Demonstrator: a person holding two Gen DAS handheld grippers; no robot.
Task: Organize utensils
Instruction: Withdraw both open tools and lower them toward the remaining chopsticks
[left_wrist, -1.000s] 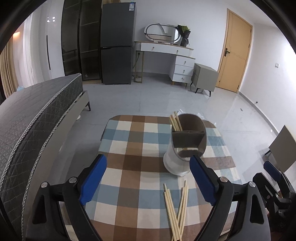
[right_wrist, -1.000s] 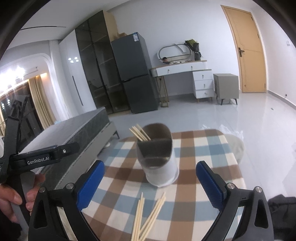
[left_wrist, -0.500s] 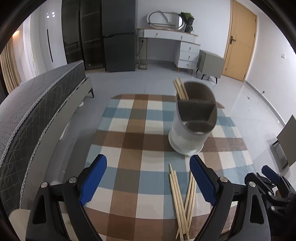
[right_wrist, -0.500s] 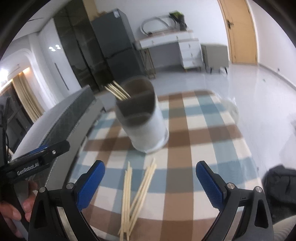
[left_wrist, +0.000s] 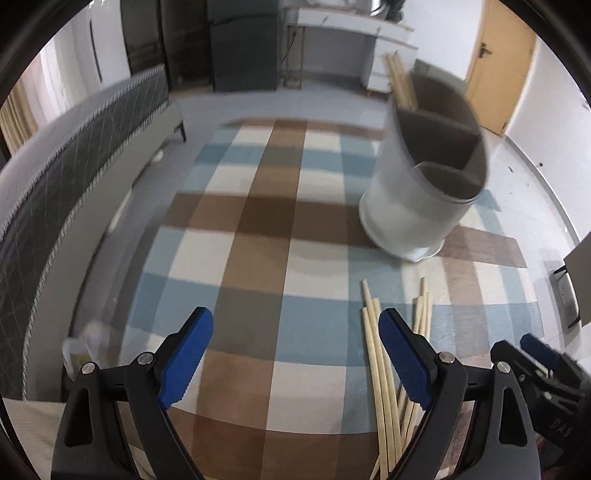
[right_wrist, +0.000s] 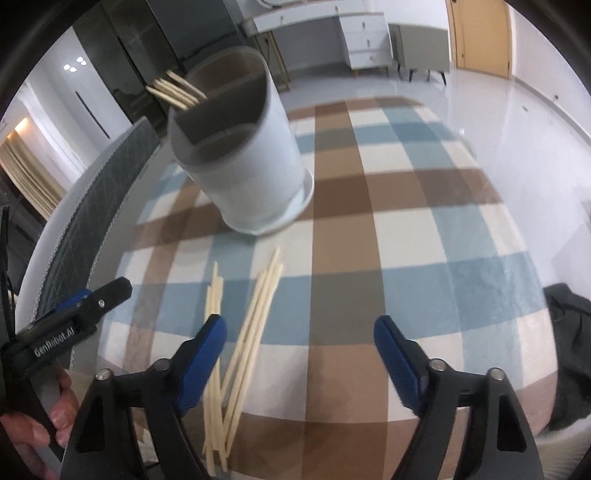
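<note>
A white cylindrical utensil holder (left_wrist: 421, 192) (right_wrist: 243, 162) with dark divided compartments stands on the checked tablecloth (left_wrist: 280, 229) (right_wrist: 406, 221); a few chopsticks (left_wrist: 400, 83) (right_wrist: 177, 92) stick out of its far compartment. Several loose chopsticks (left_wrist: 384, 376) (right_wrist: 240, 332) lie fanned near the table's front edge. My left gripper (left_wrist: 295, 354) hovers open over bare cloth, its right finger beside the loose sticks. My right gripper (right_wrist: 297, 358) is above the cloth with its jaws closing and nothing between them; the sticks lie under its left finger. In the right wrist view the left gripper (right_wrist: 74, 314) shows at the left.
A grey quilted bed (left_wrist: 74, 147) runs along the table's left side. A fridge (left_wrist: 243, 44), white dresser (right_wrist: 332, 29) and wooden door (left_wrist: 498, 66) stand across the tiled floor. A dark garment (right_wrist: 569, 347) lies at the table's right edge.
Both grippers have sunk toward the table and tipped downward, so the holder and loose chopsticks look nearer and larger. The right gripper's fingers stand closer together than before.
</note>
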